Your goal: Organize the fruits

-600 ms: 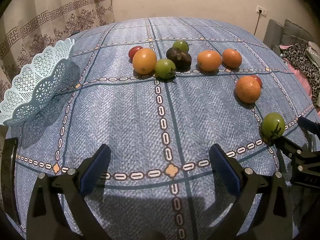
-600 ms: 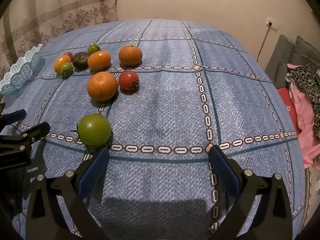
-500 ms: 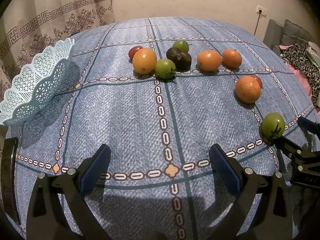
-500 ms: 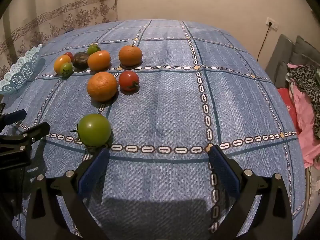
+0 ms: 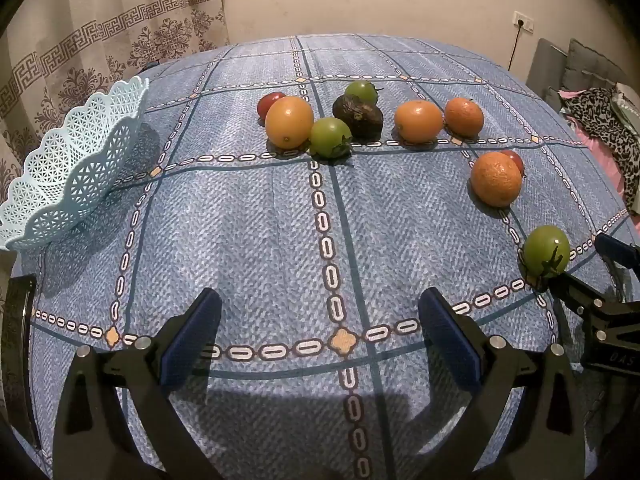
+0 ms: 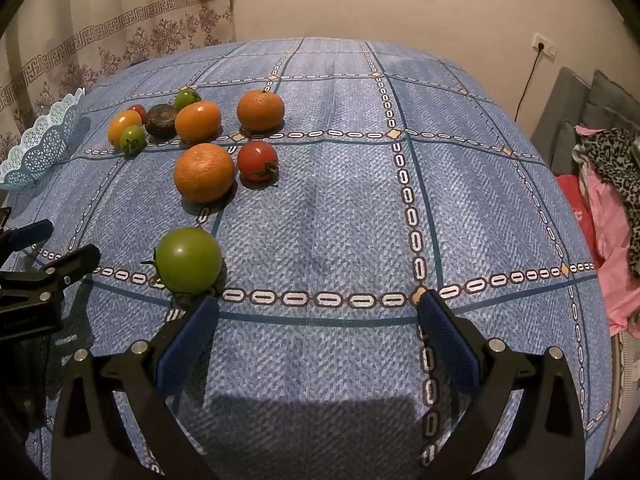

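While both tongs are hovering low over the blue cloth (image 5: 248, 240), I am logging the layout. The left tongs (image 5: 320, 336) are gaping wide with nothing between the pads; the right tongs (image 6: 318, 330) are gaping equally wide, also empty.

The key relation: the large green tomato (image 6: 188, 260) is lying just ahead and to the left of the right tongs, nearly touching the tip of its left finger (image 6: 188, 336), outside the gap. I am judging the right side as clearly nearer; from the left tongs the same tomato (image 5: 546, 250) is sitting well off to the right. It is round, so no long axis is mattering; its stem is pointing toward the left tongs.

The basket (image 5: 76, 176) is sitting tilted at the far left edge, nearer the left tongs, and well apart from the tomato. I cannot tell what is inside it.

Count on the cloth: four orange fruits, three green tomatoes, two red tomatoes, one dark wrinkled fruit (image 5: 358, 116). Ten pieces, none yet seen in the basket.

I am expecting a small leftward shift before closing.
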`<state>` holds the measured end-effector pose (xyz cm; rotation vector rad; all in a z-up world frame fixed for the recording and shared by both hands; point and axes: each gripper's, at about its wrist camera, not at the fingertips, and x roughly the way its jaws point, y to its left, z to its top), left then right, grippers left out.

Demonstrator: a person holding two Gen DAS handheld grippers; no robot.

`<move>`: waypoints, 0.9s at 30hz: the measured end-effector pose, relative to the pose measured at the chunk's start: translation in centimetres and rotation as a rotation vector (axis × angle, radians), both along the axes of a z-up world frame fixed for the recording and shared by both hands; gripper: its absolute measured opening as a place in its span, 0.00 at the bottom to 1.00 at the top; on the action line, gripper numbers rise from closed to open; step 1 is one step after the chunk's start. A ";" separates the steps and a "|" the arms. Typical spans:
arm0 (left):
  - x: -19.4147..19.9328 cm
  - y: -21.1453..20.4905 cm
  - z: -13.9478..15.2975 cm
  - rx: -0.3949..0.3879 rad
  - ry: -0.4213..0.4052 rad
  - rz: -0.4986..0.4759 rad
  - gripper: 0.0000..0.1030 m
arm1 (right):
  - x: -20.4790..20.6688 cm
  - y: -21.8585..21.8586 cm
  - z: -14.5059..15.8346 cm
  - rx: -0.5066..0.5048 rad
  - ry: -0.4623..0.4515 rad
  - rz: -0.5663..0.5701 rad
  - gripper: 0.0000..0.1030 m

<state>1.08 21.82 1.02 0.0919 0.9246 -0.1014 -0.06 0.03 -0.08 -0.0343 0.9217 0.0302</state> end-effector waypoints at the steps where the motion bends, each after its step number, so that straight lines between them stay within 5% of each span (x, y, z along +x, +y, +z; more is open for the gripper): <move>1: 0.0 0.0 0.0 0.000 0.000 0.000 0.98 | 0.0 0.0 0.0 0.000 0.001 0.000 0.95; 27: 0.1 -0.1 -0.1 0.005 -0.001 0.004 0.98 | 0.0 0.0 0.1 0.003 0.003 0.000 0.95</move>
